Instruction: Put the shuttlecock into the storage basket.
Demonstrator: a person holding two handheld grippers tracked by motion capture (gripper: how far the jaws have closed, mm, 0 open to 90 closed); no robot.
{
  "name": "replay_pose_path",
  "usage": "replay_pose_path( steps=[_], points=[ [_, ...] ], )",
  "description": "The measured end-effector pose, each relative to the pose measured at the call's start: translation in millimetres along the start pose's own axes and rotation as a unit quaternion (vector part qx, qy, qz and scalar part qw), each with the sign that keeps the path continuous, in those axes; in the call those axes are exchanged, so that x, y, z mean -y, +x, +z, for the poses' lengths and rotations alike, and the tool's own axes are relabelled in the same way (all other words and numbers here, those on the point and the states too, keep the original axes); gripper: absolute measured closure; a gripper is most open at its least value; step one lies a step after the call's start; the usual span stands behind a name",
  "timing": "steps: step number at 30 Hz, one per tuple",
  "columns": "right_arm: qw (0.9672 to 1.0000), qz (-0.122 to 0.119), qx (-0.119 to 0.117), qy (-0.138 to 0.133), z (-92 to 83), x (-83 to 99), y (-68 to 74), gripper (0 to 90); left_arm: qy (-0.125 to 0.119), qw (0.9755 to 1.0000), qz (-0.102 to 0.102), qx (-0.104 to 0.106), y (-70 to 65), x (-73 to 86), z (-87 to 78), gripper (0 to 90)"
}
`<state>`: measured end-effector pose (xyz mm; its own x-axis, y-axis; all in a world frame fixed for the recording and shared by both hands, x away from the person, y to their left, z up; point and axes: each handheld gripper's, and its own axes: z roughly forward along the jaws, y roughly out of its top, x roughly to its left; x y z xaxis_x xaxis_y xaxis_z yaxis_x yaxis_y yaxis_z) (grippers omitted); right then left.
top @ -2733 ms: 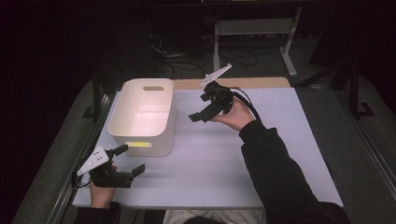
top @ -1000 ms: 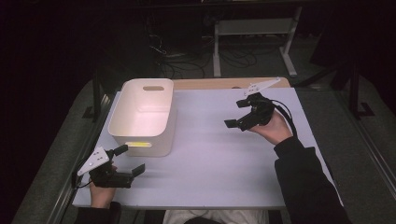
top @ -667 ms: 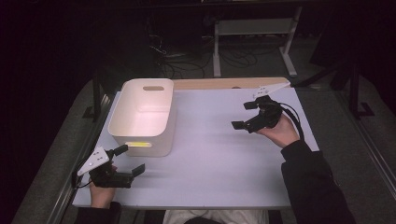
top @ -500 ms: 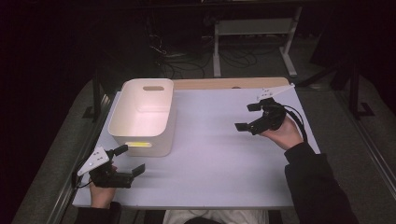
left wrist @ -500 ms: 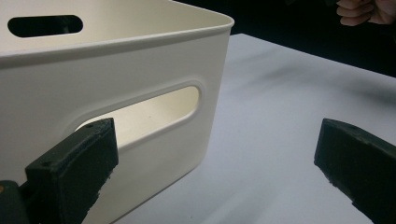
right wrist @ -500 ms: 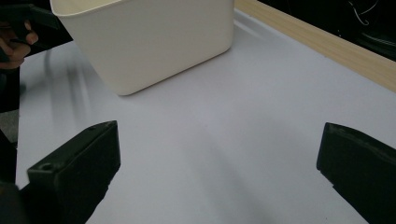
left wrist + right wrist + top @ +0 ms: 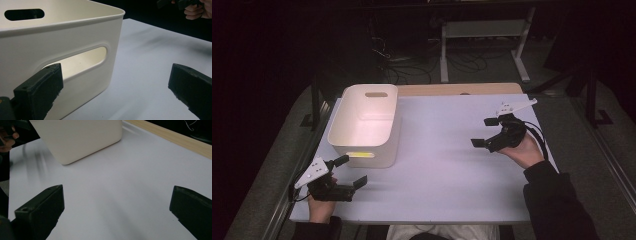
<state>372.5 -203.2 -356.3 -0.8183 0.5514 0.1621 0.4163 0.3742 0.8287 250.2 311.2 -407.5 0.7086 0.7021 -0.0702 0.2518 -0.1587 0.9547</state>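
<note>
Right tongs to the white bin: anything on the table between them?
Nothing. Between the right tongs and the white bin lies bare table, seen in the high view.

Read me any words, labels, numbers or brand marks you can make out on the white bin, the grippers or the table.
None can be read.
white bin: plain walls and rim, no print in the high view or either gripper view.
left gripper and right gripper: black jaws and grey plates, no legible marking.
table: plain surface, no text.
</note>
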Motion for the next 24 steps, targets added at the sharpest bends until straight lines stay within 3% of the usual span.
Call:
replay_pose_path(
  steps=[24],
  points=[
    [0.9992,0.017,0.031,-0.019,-25.4,44.6,-1.7,0.0,0.000,1.0000,0.001,-0.002,-0.1,0.0,-0.3,0.0]
  ],
)
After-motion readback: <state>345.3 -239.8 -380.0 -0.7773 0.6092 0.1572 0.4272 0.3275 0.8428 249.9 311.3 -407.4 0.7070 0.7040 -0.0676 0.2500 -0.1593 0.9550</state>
